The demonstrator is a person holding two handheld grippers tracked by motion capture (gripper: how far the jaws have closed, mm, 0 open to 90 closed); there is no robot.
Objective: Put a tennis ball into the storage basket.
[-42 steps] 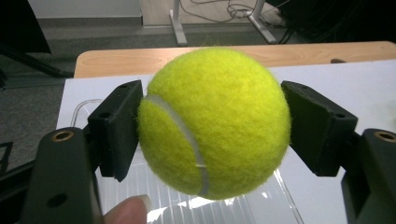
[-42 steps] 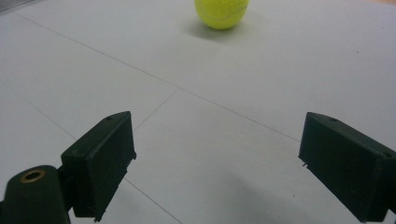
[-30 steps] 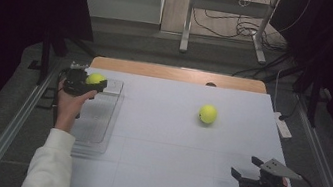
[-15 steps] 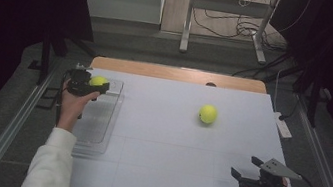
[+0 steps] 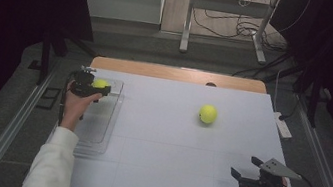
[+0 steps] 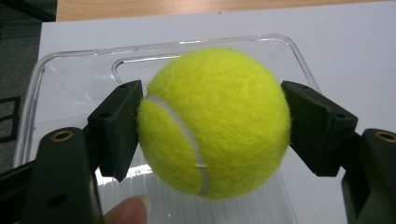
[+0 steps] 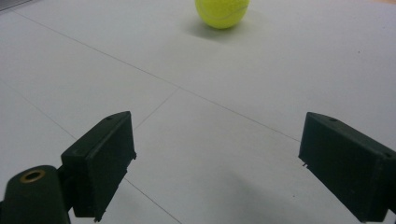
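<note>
Item 1: tennis ball (image 6: 215, 123), clamped in my L gripper (image 6: 212, 121) above clear tray (image 5: 101, 123) at table's left edge; not yet released. Item 2: second ball (image 5: 208, 114), right-centre of table, untouched. R gripper (image 5: 248, 171): wide, empty, near-right corner.

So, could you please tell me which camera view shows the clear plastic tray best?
The high view: the clear plastic tray shows whole at the white table's left edge. The left gripper view gives only its far rim, behind the yellow tennis ball clamped in the left tool.
</note>
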